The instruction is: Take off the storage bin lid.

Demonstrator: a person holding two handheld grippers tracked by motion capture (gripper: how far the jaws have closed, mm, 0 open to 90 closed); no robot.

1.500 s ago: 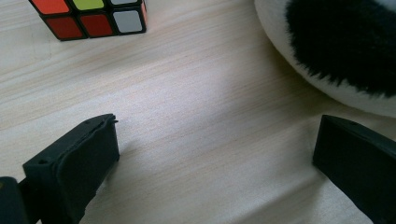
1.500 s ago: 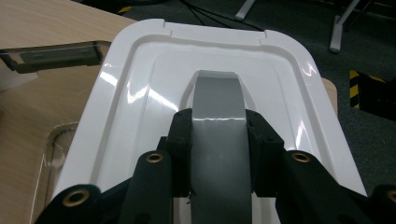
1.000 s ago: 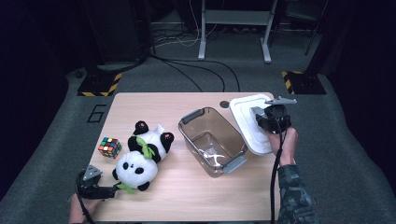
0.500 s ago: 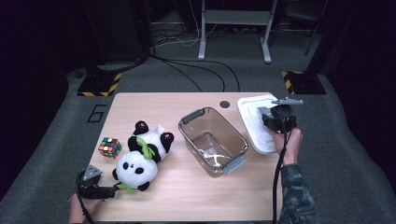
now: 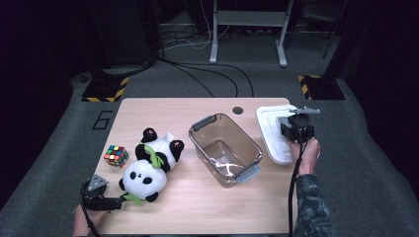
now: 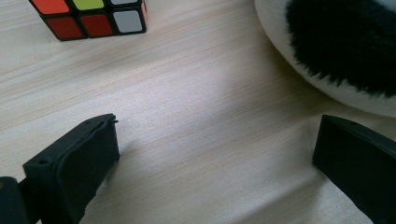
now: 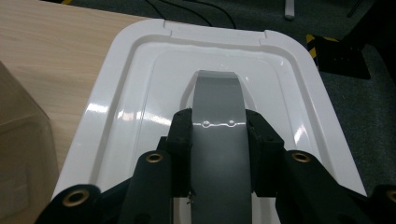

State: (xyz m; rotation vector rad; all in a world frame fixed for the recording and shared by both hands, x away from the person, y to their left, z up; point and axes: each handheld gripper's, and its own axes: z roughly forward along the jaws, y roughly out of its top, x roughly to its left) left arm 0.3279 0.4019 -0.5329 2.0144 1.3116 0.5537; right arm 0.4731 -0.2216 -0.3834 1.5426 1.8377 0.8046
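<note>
While my right tongs (image 7: 218, 126) are clamped on the grey handle (image 7: 218, 100) of the white lid (image 7: 140, 88), one black jaw on each side of it, the lid lies at the right edge of the table (image 5: 163, 111), just beside the clear plastic bin (image 5: 225, 148) and not on it. In the high view I see the lid (image 5: 271, 133) flat and right side up, my right hand (image 5: 305, 153) behind the tongs and the bin between it and the toys. So I judge the grip as done, and the carrying as not yet begun: if the lid is meant for the bin, it has to be lifted, brought across and set on the rim. The bin stands open and, apart from what seem to be glints on its bottom, I see nothing inside it. The two plush pandas (image 5: 153, 163) lie near the middle left of the table, touching each other, and the colour cube (image 5: 116, 155) sits just beside them, so if those belong in the bin, that part is untouched. My left tongs (image 5: 116, 201) rest low at the near left corner with the jaws wide apart and holding nothing; in the left gripper view bare wood lies between them, a panda (image 6: 336, 51) close by one jaw.
</note>
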